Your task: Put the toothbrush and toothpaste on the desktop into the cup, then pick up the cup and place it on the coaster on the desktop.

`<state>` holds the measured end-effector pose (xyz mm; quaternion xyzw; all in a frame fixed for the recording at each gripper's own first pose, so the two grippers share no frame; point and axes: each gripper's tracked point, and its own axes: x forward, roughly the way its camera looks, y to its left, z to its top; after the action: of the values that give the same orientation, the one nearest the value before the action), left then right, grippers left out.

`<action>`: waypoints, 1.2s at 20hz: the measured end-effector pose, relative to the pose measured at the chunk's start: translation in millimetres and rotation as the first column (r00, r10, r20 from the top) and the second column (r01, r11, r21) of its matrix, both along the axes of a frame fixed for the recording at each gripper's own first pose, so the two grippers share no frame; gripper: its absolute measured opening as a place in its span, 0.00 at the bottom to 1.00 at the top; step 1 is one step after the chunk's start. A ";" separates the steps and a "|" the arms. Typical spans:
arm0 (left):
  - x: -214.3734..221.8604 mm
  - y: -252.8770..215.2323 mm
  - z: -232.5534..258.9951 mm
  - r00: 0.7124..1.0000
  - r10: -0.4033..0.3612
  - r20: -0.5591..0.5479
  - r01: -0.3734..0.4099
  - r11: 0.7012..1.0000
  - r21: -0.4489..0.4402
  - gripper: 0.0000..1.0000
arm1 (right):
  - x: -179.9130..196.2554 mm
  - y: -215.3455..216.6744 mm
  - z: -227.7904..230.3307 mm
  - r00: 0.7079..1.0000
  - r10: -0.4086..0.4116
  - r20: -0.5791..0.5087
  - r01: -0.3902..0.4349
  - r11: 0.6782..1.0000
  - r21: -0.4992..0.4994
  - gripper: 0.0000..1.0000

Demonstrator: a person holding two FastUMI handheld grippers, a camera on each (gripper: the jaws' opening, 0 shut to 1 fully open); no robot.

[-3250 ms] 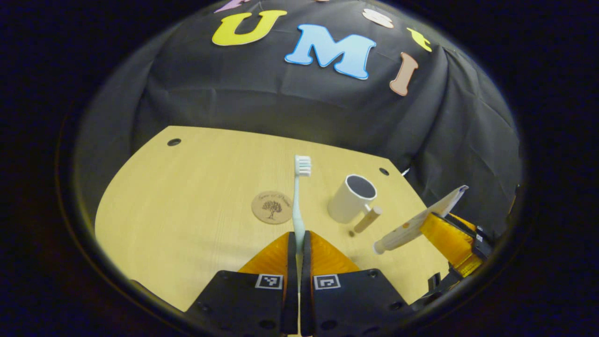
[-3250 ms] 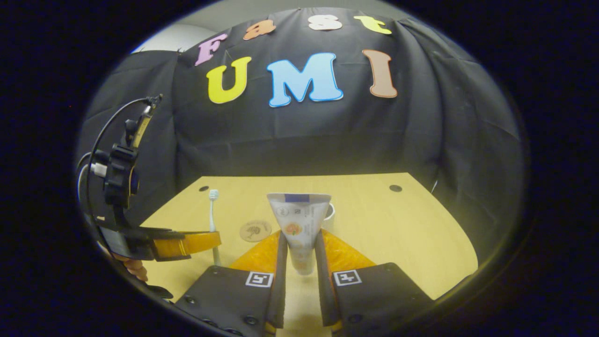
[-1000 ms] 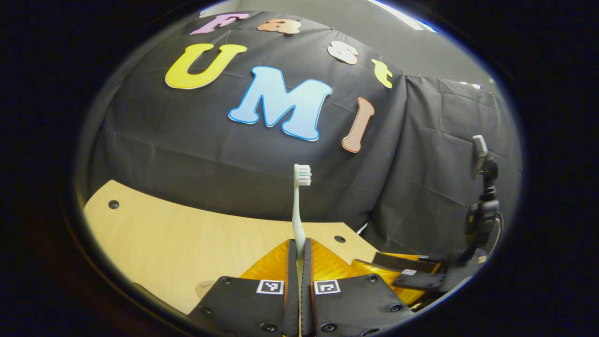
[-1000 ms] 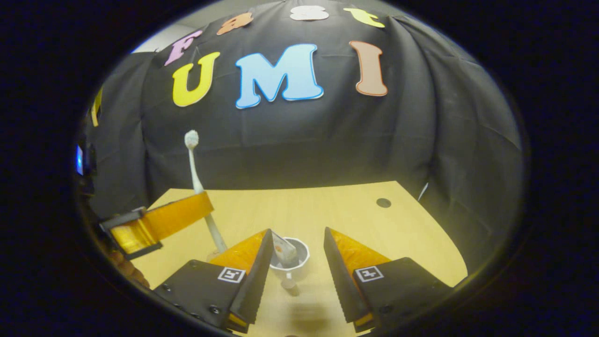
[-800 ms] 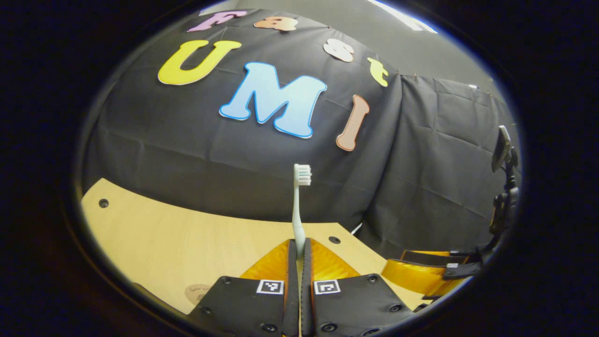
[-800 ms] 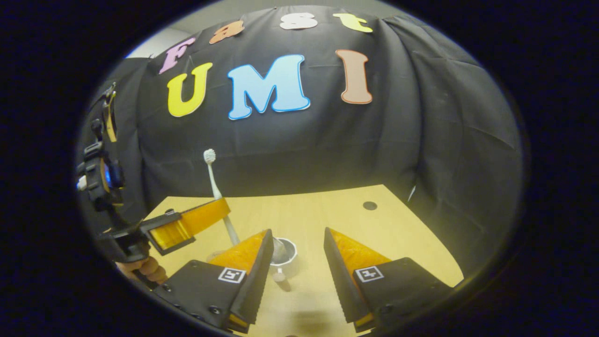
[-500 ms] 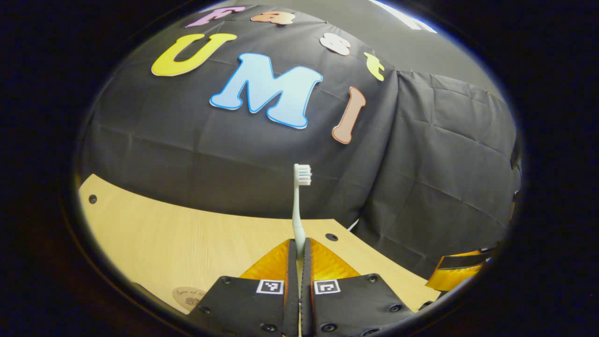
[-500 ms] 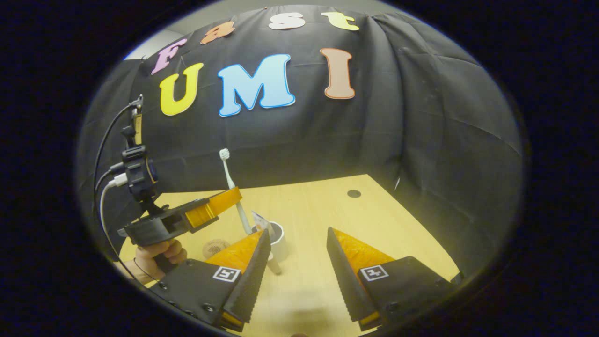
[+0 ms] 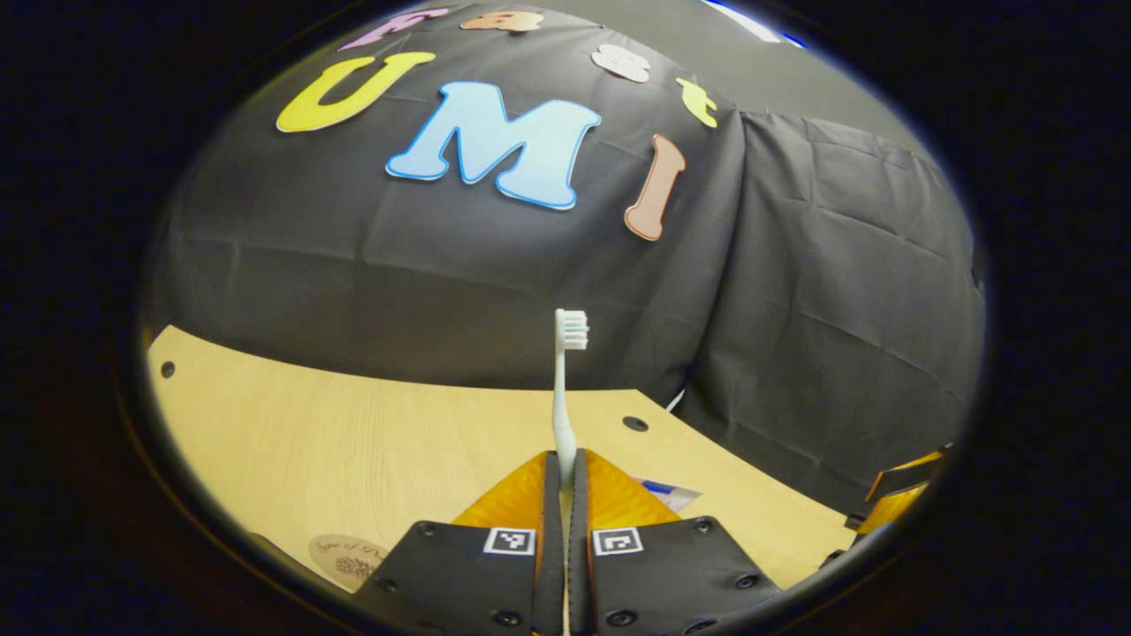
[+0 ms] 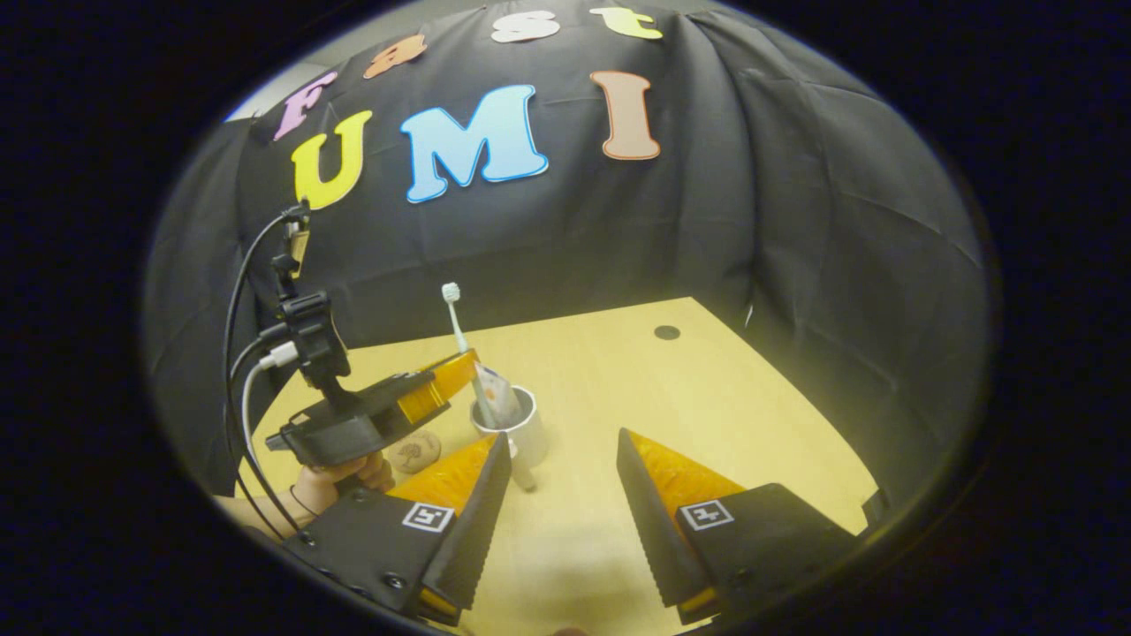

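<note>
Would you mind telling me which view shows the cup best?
The right gripper view: the cup stands whole on the desktop, toothpaste inside. In the left gripper view its own fingers hide the cup; the tube's end peeks out.

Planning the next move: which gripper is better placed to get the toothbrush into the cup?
Left: the left gripper is shut on the pale toothbrush right above the white cup; the right gripper is open.

The left gripper (image 9: 564, 464) had its jaws closed on the toothbrush (image 9: 563, 389), which stood upright, bristles up. Below lay the wooden surface (image 9: 353, 442), with the coaster (image 9: 346, 555) at lower left.
</note>
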<state>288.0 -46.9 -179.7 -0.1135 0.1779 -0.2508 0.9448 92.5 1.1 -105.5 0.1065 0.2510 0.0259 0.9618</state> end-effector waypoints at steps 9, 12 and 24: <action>-6.0 4.9 -16.6 0.999 -0.007 -0.047 0.009 1.000 0.029 0.42 | 3.5 5.4 4.8 1.000 0.021 0.007 -0.020 1.000 -0.010 0.77; -13.1 13.7 -13.3 0.998 -0.001 -0.061 0.002 1.000 0.028 0.37 | 5.2 7.8 6.1 1.000 0.023 -0.003 -0.023 1.000 -0.009 0.77; -66.9 65.2 76.8 0.987 0.131 0.092 -0.138 0.988 0.074 0.89 | 27.3 22.6 -9.1 0.987 0.106 -0.119 -0.110 0.994 -0.024 0.86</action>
<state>221.1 18.2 -102.9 -0.0761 0.1385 -0.1836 0.9702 119.8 23.7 -114.7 0.0794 0.3128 0.0679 0.9440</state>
